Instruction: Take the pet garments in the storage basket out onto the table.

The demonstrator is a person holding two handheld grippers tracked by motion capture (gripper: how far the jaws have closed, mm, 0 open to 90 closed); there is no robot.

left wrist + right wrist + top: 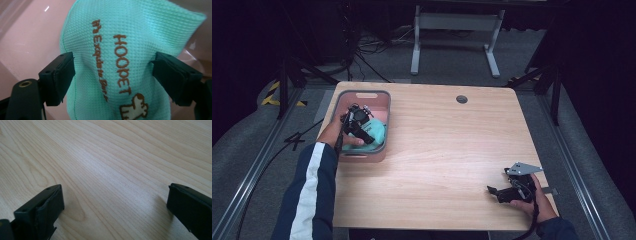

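Wooden table (437, 150), light grain, is seen from high view w/ a pink basket (382, 100) at its far-left corner. A mint-green knit cloth (374, 131) lies inside the basket.

L tongs (357, 125) are held down into the basket by the left hand (334, 134), over the cloth. In left gripper view the cloth (120, 62) is seen betw. the two black jaws; brown lettering "HOOPET" and a small cream dog motif are stitched on it. The jaws are spread wide, one at each side of the cloth; fabric edges are touched or nearly touched by both pads, no clear pinch or bunching is seen. State noted: spread, not clamped. Pink basket wall (25, 37) is seen behind the cloth.

R tongs (507, 192) are held low at the near-right part of the table by the right hand (532, 202), well apart from the basket. Grey three-cornered plate is seen on top. In right gripper view the jaws are wide apart w/ bare table (112, 170) betw. them; nothing is gripped.

Dark sleeve w/ white stripe (309, 190) is seen on the left forearm.
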